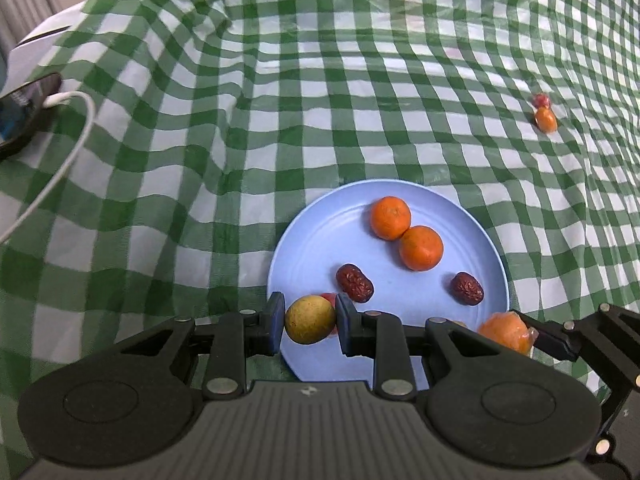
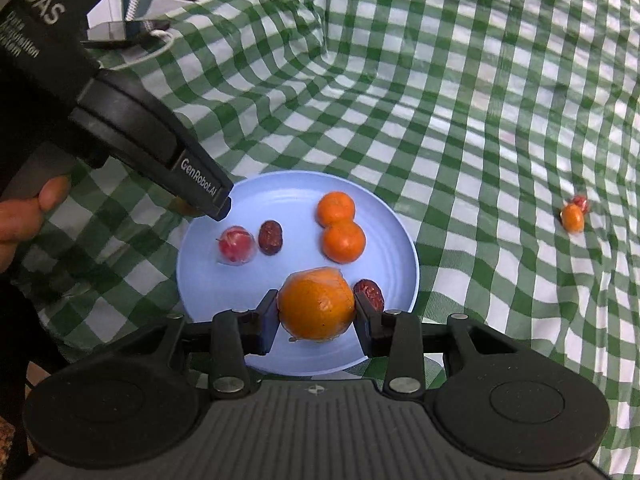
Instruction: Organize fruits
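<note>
The light-blue plate [image 2: 404,248] on the checked cloth [image 2: 440,100] holds two mandarins [image 2: 344,242], two red dates [image 2: 271,237] and a wrapped red fruit [image 2: 237,246]. Over its near edge, the left gripper [image 1: 310,320] pinches a yellow-green fruit [image 1: 310,319], and the right gripper [image 2: 316,312] pinches a wrapped orange [image 2: 316,304]. Two small fruits [image 2: 573,216] lie far right.

Your left gripper [image 2: 192,216] at the frame's upper left read "GenRobot.AI" along its finger and "DAS" on its body.
</note>
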Available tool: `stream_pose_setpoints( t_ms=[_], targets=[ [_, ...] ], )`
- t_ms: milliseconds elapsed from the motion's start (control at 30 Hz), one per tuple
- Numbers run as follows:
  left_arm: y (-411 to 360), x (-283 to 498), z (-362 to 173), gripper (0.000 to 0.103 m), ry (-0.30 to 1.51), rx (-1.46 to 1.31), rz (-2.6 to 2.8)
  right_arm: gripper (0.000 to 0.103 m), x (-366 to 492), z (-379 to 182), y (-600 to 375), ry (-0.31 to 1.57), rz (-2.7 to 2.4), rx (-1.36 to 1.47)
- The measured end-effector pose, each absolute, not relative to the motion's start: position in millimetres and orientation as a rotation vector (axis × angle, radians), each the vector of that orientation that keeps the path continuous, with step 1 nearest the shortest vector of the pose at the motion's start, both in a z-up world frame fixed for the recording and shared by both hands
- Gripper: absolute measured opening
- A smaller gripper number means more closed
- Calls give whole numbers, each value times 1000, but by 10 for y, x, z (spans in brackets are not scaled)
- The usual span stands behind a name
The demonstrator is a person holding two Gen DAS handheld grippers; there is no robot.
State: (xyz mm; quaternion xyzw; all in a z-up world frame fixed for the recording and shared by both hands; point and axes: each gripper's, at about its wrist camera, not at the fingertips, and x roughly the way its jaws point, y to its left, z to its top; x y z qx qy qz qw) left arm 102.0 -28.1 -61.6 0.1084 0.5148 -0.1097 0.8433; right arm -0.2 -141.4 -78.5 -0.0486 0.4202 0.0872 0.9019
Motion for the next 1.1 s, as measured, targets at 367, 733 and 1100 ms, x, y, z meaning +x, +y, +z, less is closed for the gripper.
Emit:
stream_pose_setpoints(
  t_ms=[367,733,1100],
  targets=[
    [-369,1040,-566,103,968,243,-239,94,124,-783,-1449,842,146,-114],
    [-145,439,-403,103,1021,243,-211,102,-433,-637,-1429,867,117,-155],
    [-13,43,-96,103,949,212,-161,102,-782,-322,-1330,739,98,-193]
  ],
)
